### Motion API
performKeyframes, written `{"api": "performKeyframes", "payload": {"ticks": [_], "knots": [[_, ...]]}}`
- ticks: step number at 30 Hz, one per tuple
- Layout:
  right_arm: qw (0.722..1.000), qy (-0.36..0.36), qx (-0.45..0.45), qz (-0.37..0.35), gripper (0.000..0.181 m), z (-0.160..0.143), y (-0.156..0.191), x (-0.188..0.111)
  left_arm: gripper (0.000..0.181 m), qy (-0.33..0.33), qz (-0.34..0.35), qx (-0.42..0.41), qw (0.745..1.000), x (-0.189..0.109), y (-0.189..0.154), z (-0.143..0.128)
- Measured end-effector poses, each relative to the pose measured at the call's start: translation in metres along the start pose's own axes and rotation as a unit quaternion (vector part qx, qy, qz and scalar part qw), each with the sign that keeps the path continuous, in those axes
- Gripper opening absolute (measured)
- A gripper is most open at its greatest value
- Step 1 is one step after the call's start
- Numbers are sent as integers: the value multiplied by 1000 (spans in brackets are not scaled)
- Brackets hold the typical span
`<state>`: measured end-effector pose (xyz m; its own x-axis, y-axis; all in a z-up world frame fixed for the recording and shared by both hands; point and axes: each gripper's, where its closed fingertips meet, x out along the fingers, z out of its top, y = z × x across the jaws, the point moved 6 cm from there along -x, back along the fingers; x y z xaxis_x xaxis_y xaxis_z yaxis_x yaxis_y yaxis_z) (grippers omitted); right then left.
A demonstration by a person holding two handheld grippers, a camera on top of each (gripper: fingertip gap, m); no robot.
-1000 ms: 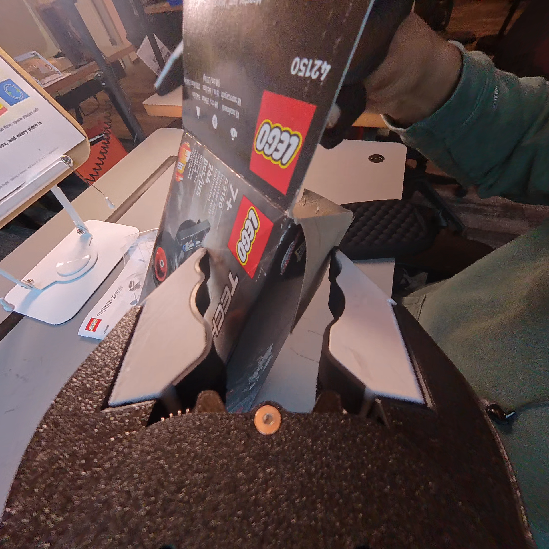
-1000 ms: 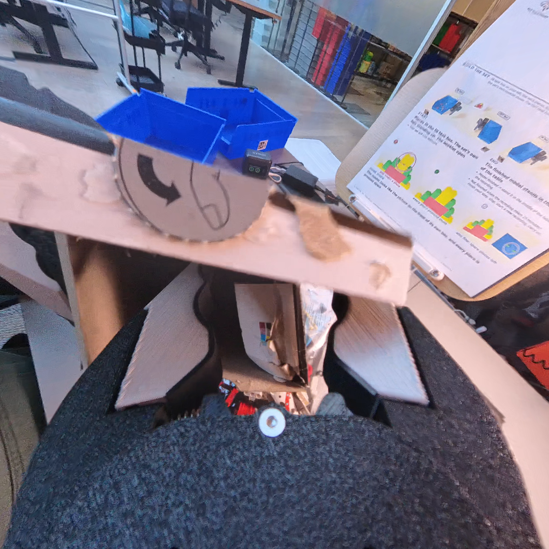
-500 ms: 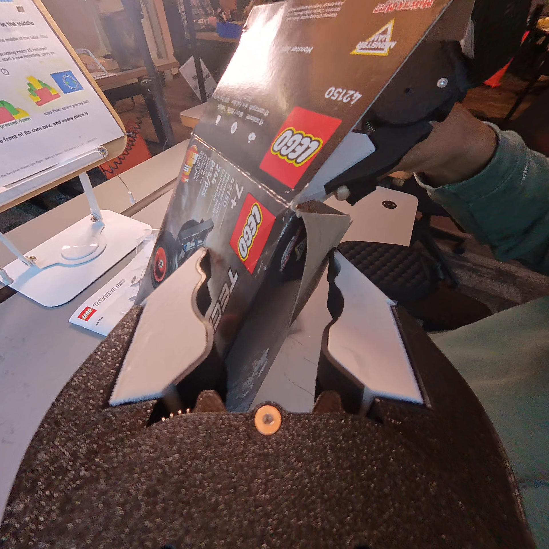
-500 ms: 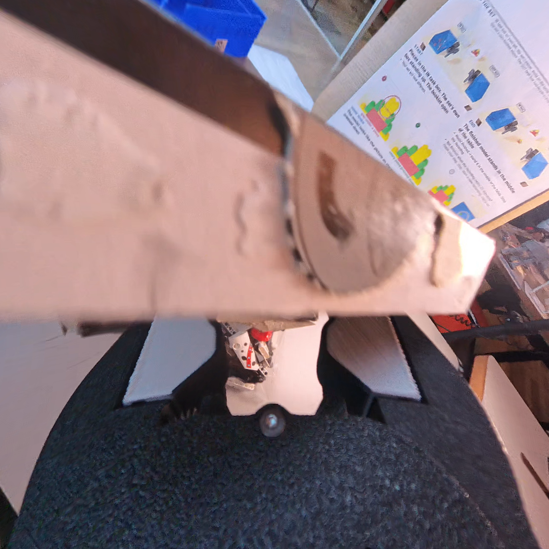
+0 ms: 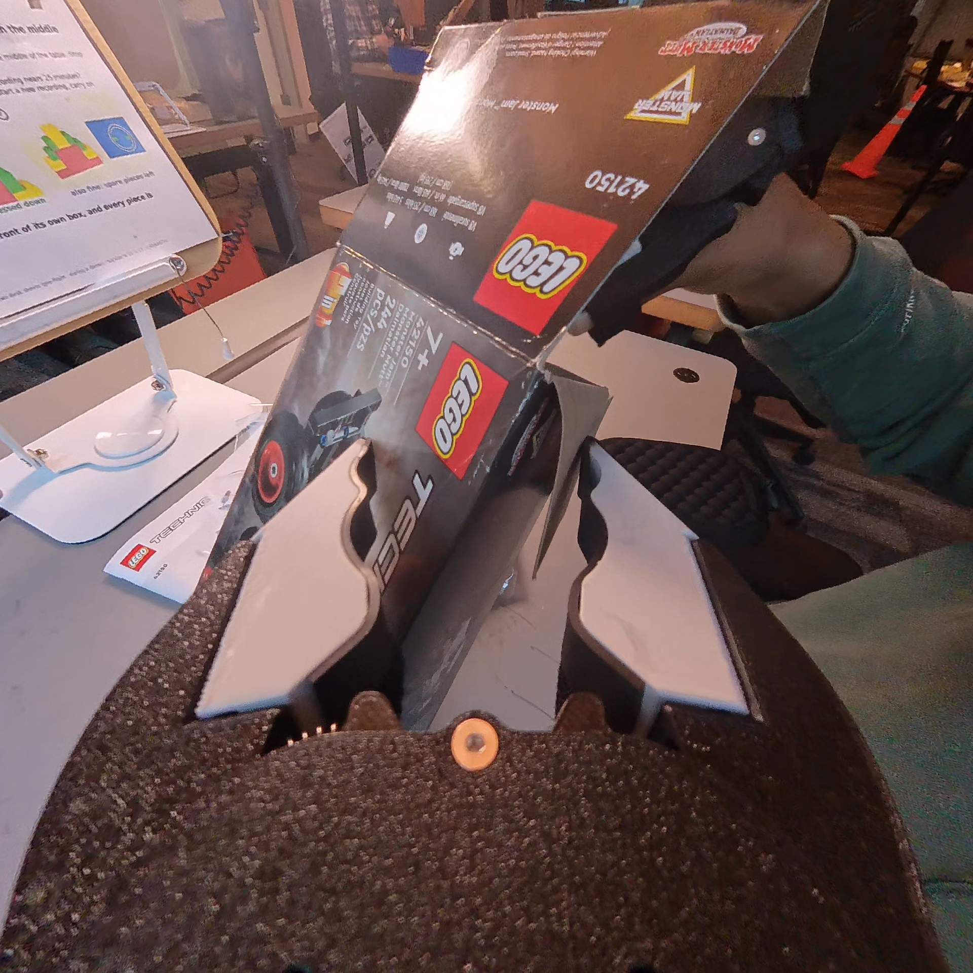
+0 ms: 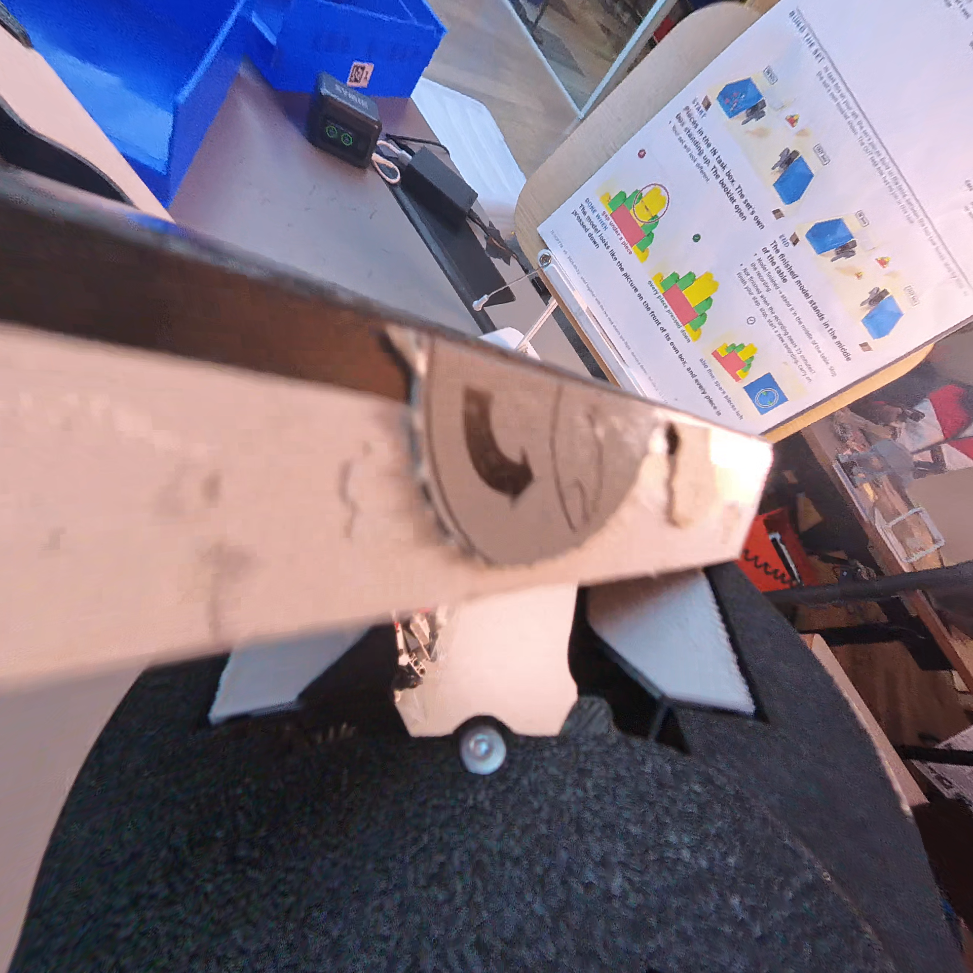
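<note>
Cardboard fills both of my views: one dark printed toy box (image 5: 421, 463) with a glossy face, tilted, its long top flap (image 5: 553, 158) swung upward. My left gripper (image 5: 474, 532) has its flat pale fingers (image 5: 295, 605) spread moderately, and the box's lower corner sits between them, its printed face against the left finger; I cannot tell whether the right finger touches the grey inner side flap (image 5: 574, 447) just beside it. My right gripper (image 5: 684, 237), seen beyond the left one's fingers, is black, held in a hand (image 5: 763, 252) with a green sleeve, and lies against the edge of the raised flap. In its own view the flap's raw grey underside, with a perforated half-round tab (image 6: 526, 474), crosses just above the fingertips and hides them, so I cannot tell their gap. Left of my left fingers lie a white booklet (image 5: 163, 558) and a white stand (image 5: 121, 437) on the smooth grey table (image 5: 63, 684). Beyond my right fingers stand blue plastic bins (image 6: 210, 68) and a small black device (image 6: 345, 118).
</note>
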<state>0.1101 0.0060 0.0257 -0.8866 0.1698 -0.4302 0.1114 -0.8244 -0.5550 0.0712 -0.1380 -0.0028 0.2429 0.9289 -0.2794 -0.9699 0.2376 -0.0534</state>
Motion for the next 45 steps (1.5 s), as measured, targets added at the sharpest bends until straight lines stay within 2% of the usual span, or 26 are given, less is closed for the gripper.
{"api": "performKeyframes", "payload": {"ticks": [1,6,9,14,19,25,31,36,41,42,45], "knots": [[1000,-7,1,-1,73,2,-2,-4,77,-1,0,-1,1000,-1,1,0],[999,-35,4,-7,63,4,-12,-18,76,-3,-8,-6,1000,-4,0,-2],[998,-46,-5,-44,40,5,-25,-26,76,-4,-15,-4,1000,-7,0,-4],[998,-50,10,-37,36,-5,-34,-14,75,-10,-28,-9,1000,-15,2,-6],[995,-93,30,-28,35,-6,-39,1,75,-21,-43,-21,999,-26,9,-8],[979,-175,99,36,31,-6,-35,17,75,-38,-90,-34,995,-43,25,-12],[948,-235,172,131,31,-8,-27,27,75,-66,-164,-43,983,-61,50,-18],[926,-267,191,187,32,-8,-15,28,79,-132,-251,-73,956,-74,78,-26],[888,-306,236,251,50,0,-7,25,78,-197,-320,-138,916,-81,111,-32],[885,-314,230,256,59,1,-7,23,76,-205,-323,-158,910,-81,117,-33],[894,-342,183,227,66,3,-7,16,68,-221,-344,-216,887,-79,134,-41]]}}
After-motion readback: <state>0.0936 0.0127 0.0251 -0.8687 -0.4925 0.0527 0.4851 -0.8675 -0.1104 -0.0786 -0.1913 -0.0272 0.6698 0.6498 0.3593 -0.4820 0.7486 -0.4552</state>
